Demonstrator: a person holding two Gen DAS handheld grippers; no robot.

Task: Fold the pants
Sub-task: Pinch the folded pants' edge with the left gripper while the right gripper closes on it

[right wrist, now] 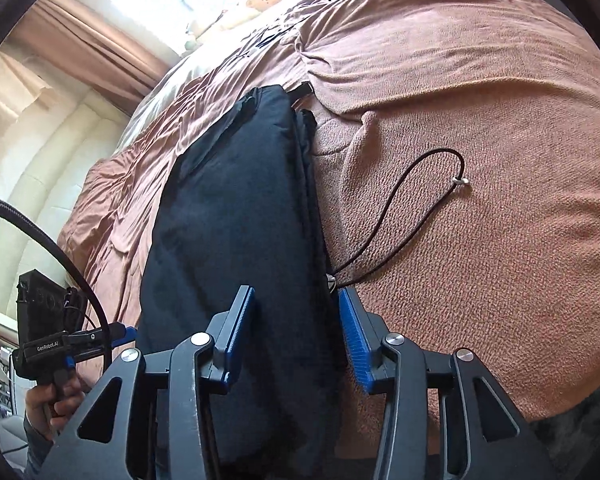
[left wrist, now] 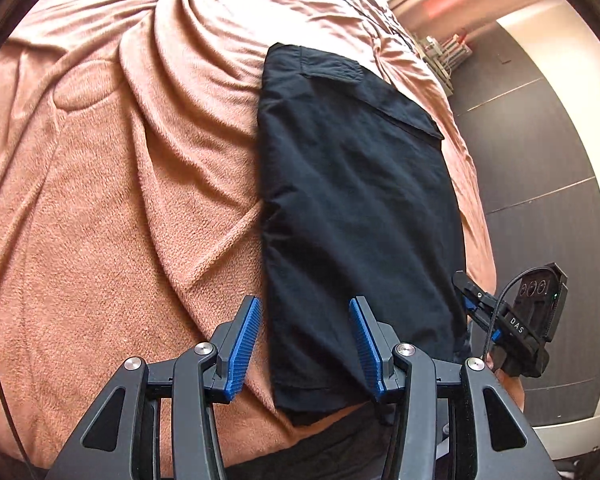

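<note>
I see the dark navy woven pants [left wrist: 356, 208] folded into a long narrow panel, flap pocket uppermost, lying on the bed's rumpled salmon-pink terry blanket [left wrist: 132, 200]; a thin black drawcord [right wrist: 412, 204] loops out beside them. My left gripper [left wrist: 306, 346] hangs partly open over the panel's near edge, gripping nothing. My right gripper [right wrist: 296, 340] stands partly open astride the near end, pads not pressing.

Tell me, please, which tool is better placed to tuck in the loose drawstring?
Probably the right tool: the drawstring loops out of the pants just beyond its right pad; in the left wrist view it is out of sight.
</note>
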